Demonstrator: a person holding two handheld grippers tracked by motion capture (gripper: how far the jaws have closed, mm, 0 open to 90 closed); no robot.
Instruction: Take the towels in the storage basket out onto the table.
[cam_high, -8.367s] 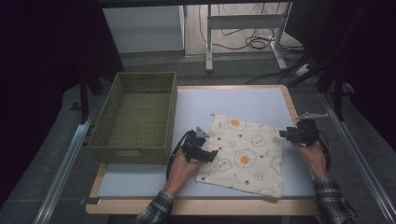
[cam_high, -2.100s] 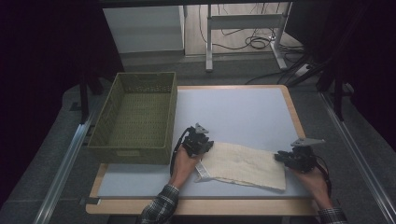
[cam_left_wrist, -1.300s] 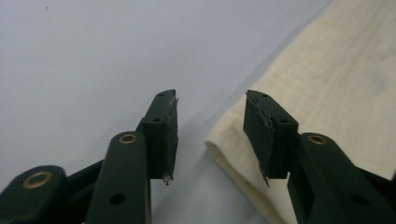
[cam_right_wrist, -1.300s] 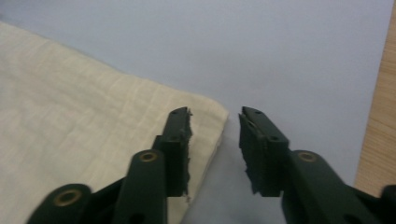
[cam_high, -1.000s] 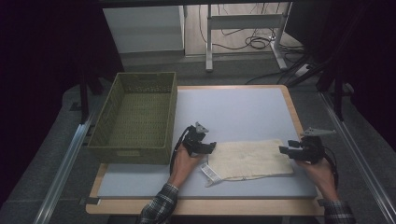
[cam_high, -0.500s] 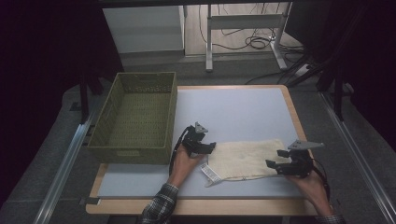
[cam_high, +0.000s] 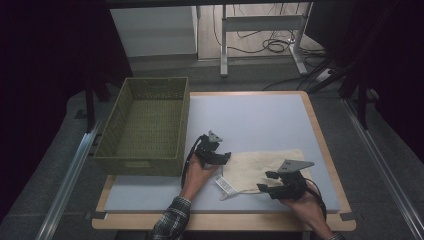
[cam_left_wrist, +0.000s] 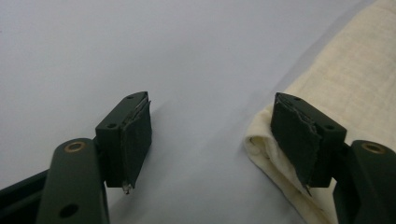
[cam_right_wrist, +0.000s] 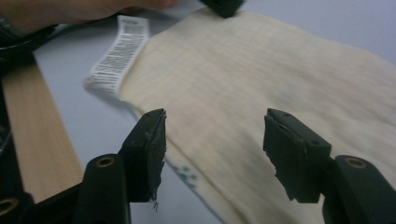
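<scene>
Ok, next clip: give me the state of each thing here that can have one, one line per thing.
cloth: folded into a strip, plain side up, flat on the table, not gripped.
label: sticking out flat from the cloth's near left corner.
basket: upright, empty.
left tongs: open, one jaw resting against the cloth's folded edge.
right tongs: open above the cloth's near edge, jaws just been closing, nothing pinched.

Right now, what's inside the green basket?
The green basket shows bare woven floor and walls in the high view, with nothing lying in it. Its near wall hides the strip of floor just behind it, so that edge can't be checked.
</scene>
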